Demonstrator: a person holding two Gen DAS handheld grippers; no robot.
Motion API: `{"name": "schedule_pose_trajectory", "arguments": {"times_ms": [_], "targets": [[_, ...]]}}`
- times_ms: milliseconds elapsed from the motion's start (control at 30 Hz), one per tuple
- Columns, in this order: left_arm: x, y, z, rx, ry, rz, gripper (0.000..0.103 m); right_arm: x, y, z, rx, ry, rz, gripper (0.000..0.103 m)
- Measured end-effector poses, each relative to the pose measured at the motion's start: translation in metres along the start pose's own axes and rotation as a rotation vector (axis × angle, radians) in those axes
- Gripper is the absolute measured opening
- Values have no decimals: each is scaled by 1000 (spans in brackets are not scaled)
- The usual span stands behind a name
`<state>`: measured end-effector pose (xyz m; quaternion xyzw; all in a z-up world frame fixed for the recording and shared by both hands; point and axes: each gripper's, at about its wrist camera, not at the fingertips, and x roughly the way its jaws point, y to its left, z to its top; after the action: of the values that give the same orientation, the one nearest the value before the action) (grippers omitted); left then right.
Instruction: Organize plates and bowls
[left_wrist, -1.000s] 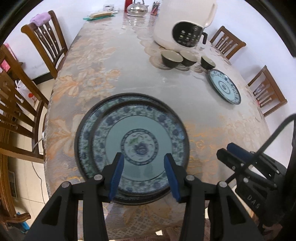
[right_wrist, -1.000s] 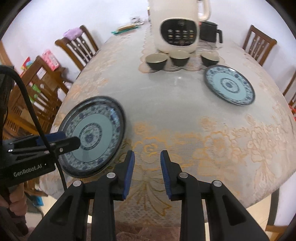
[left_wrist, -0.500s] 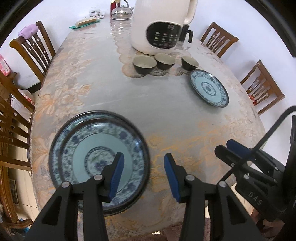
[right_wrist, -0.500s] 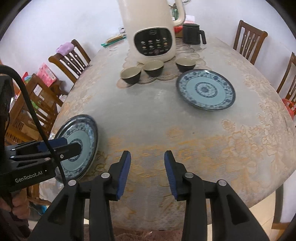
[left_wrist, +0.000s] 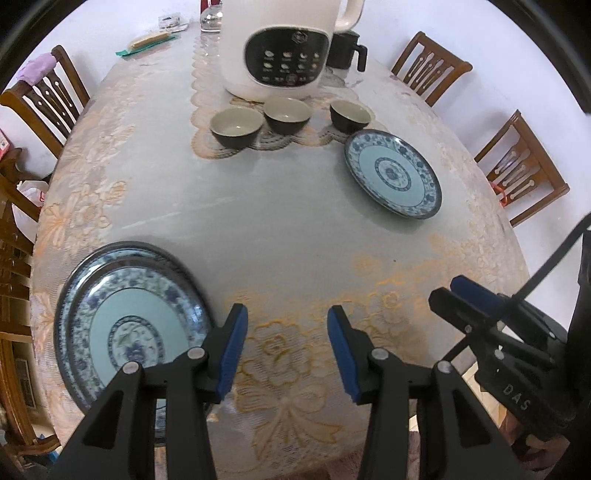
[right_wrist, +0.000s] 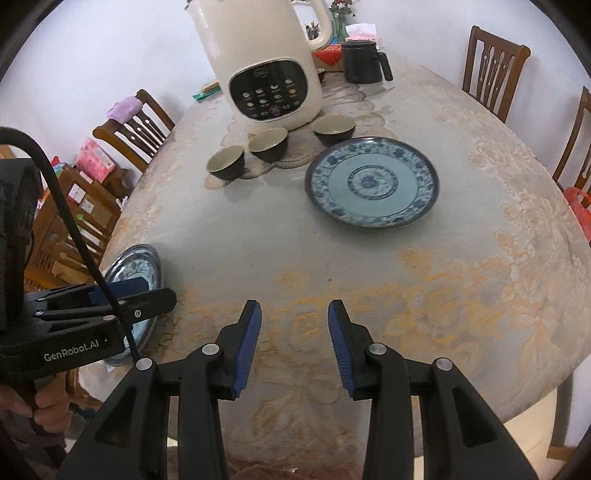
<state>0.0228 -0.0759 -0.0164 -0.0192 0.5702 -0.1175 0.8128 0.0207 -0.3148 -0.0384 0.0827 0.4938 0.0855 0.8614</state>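
Left gripper (left_wrist: 284, 347): jaws partly apart, nothing between the blue pads, only lace tablecloth (left_wrist: 258, 229) under the gap. Pointing steeply down over the near table edge.

Stacked plates (left_wrist: 129, 317): two blue-and-white plates, the smaller one on the larger, lying flat at the near left of the table. The stack's right rim sits just beside the left gripper's left finger; that finger overlaps the rim in view, and contact cannot be told.

Right gripper (right_wrist: 293, 343): jaws partly apart, empty, over bare cloth near the table edge. From the left wrist view it sits to the right of the left gripper, apart from it.

Single plate (right_wrist: 373, 184): same pattern, flat, farther across the table, ahead and slightly right of the right gripper, well apart from both tools.

Three dark bowls (left_wrist: 282, 114): upright in a row beyond the plate, on a lace mat just before a cream appliance (left_wrist: 277, 48). Rightmost bowl close to the single plate's far rim.
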Motion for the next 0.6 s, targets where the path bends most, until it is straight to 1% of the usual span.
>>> {"name": "schedule_pose_trajectory", "arguments": {"times_ms": [100, 300, 433, 467, 500, 600], "targets": [[5, -10, 6, 0, 29, -3, 47, 1, -15, 7, 0, -10, 6, 39], [8, -26, 20, -19, 45, 10, 47, 0, -46, 27, 31, -39, 28, 39], [13, -36, 31, -41, 36, 22, 47, 1, -66, 38, 43, -49, 31, 40], [14, -40, 34, -46, 29, 24, 47, 1, -71, 40, 44, -49, 30, 42], [15, -42, 36, -50, 25, 26, 47, 2, -78, 42, 48, -47, 29, 44], [20, -50, 41, -66, 21, 23, 47, 5, -91, 47, 51, -34, 29, 44]]}}
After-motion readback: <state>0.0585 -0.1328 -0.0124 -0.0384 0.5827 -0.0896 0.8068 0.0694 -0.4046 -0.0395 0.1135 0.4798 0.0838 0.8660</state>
